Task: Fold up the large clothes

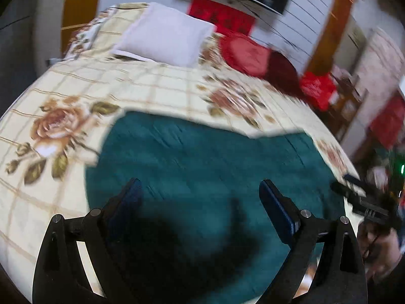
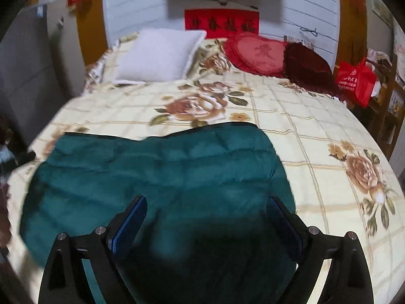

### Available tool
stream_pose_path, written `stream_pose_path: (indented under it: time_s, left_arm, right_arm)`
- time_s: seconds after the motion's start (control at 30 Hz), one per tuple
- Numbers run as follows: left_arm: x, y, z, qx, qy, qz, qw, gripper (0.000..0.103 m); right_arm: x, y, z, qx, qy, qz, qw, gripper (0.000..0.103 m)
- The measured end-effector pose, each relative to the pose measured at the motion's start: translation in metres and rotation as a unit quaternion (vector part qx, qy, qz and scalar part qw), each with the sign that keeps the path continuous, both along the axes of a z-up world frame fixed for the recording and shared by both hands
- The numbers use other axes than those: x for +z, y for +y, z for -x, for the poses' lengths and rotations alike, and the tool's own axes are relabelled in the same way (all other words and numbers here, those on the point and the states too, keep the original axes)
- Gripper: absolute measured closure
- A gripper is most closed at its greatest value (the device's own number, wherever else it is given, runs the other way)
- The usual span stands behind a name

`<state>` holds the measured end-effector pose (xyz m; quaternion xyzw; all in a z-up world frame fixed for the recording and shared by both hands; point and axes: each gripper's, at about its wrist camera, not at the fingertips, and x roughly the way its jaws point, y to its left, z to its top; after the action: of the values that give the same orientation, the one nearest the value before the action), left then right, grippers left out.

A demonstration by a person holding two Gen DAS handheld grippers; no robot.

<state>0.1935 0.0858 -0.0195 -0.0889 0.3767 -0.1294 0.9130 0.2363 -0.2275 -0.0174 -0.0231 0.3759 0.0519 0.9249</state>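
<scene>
Both tongs, left (image 1: 200, 202) and right (image 2: 206, 217), are hanging wide open and empty over the teal coat (image 2: 162, 167) lying at 6 o'clock on the bed (image 2: 316, 157), apparently part-folded, more folds likely remaining.

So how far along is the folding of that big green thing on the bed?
The teal quilted garment already lies on the floral bedspread as a compact block with no sleeves sticking out, so some folding looks done. Nothing is in hand: the left gripper and right gripper hover over it with jaws apart and empty. Whether another fold is left, I cannot tell.
</scene>
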Motion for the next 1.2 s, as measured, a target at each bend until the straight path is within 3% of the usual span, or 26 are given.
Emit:
stream_pose_path:
  time_s: [0.13, 0.2, 0.27, 0.4, 0.43, 0.53, 0.6, 0.67, 0.9, 0.97, 1.2]
  left_arm:
    - [-0.04, -0.014, 0.007, 0.015, 0.049, -0.03, 0.9982, 0.009]
    - [-0.036, -0.015, 0.012, 0.013, 0.035, -0.041, 0.9985, 0.009]
    - [-0.019, -0.008, 0.022, 0.005, 0.02, -0.035, 0.9992, 0.009]
    - [0.002, 0.036, 0.042, -0.03, -0.023, -0.005, 0.9993, 0.008]
    - [0.001, 0.047, 0.039, -0.03, -0.016, -0.009, 0.9994, 0.007]
    - [-0.019, 0.086, 0.023, 0.003, 0.029, 0.006, 0.9996, 0.007]
    - [-0.039, 0.105, 0.012, 0.021, 0.069, 0.039, 0.9966, 0.007]
    - [-0.054, 0.108, 0.006, 0.02, 0.095, 0.052, 0.9939, 0.007]
    - [-0.075, 0.12, -0.018, 0.033, 0.109, 0.116, 0.9867, 0.005]
    - [-0.076, 0.118, -0.028, 0.028, 0.108, 0.118, 0.9867, 0.0]
    - [-0.078, 0.11, -0.054, -0.026, 0.118, 0.118, 0.9856, 0.0]
  right_arm:
    - [-0.008, 0.015, 0.036, 0.012, 0.002, -0.005, 1.0, 0.009]
    - [-0.03, 0.019, 0.036, 0.012, 0.038, 0.007, 0.999, 0.009]
    - [-0.032, 0.015, 0.038, 0.011, 0.047, -0.002, 0.999, 0.01]
    - [0.012, -0.027, 0.061, 0.022, -0.035, -0.045, 0.998, 0.009]
    - [0.018, -0.042, 0.061, 0.024, -0.045, -0.049, 0.997, 0.001]
    - [0.01, -0.079, 0.044, 0.017, -0.004, -0.076, 0.997, 0.0]
    - [-0.013, -0.099, 0.027, 0.017, 0.048, -0.116, 0.992, 0.0]
    - [-0.036, -0.111, 0.016, 0.003, 0.075, -0.12, 0.99, 0.0]
    - [-0.069, -0.113, -0.014, 0.032, 0.103, -0.167, 0.98, 0.0]
    - [-0.074, -0.117, -0.023, 0.043, 0.114, -0.193, 0.974, 0.0]
    - [-0.084, -0.123, -0.045, 0.095, 0.119, -0.257, 0.954, 0.0]
